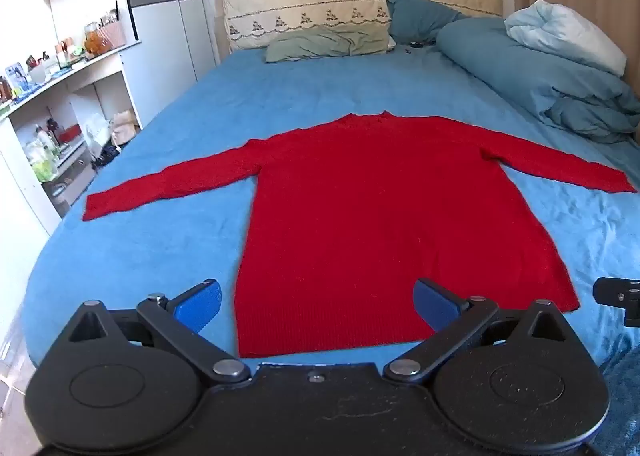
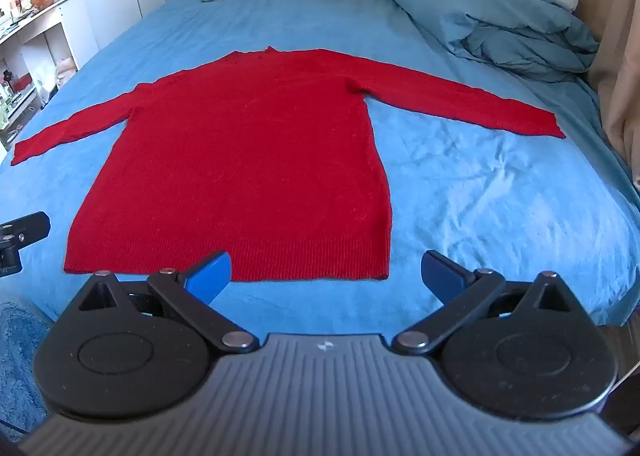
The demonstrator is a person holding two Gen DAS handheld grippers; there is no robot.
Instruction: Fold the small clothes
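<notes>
The left claw (image 1: pixel 316 302) hangs with its 2 blue fingers spread wide and empty above the hem of a red sweater (image 1: pixel 384 216); the right claw (image 2: pixel 326 276) is likewise spread and empty, just short of that hem. The sweater lies flat on a blue bed (image 1: pixel 168 240), collar away, both sleeves stretched sideways, the right cuff near the bed's edge. A heaped blue duvet (image 1: pixel 560 72) crowds the far right; a green pillow (image 1: pixel 328 42) sits at the headboard. Shelves (image 1: pixel 60 128) at left hold small, indistinct clutter. Bare sheet surrounds the sweater's body.
</notes>
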